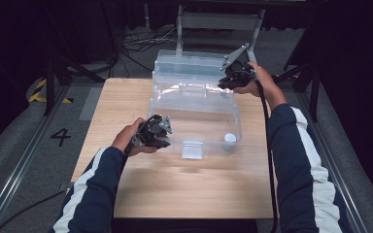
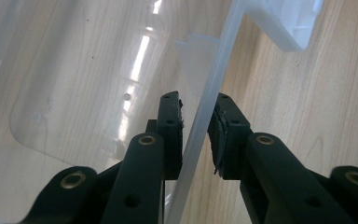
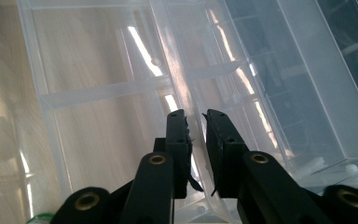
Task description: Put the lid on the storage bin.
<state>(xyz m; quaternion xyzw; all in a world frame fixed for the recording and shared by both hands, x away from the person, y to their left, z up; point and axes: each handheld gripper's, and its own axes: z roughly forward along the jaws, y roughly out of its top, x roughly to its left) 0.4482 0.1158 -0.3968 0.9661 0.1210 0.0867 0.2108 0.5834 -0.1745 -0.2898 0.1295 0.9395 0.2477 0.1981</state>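
The left gripper (image 1: 161,137) straddles the clear box's (image 1: 194,104) near-left wall, jaws just apart, while the right gripper (image 1: 227,81) pinches its far-right rim (long axis running away from the person).

Small white round object (image 1: 229,138) inside clear box (image 1: 194,104): too small to identify. Left gripper (image 1: 156,134) fingers hidden behind gripper body in high view. Right gripper (image 3: 196,140): contact with box wall unclear through glare. Green thing (image 3: 41,218) cut off at bottom edge.
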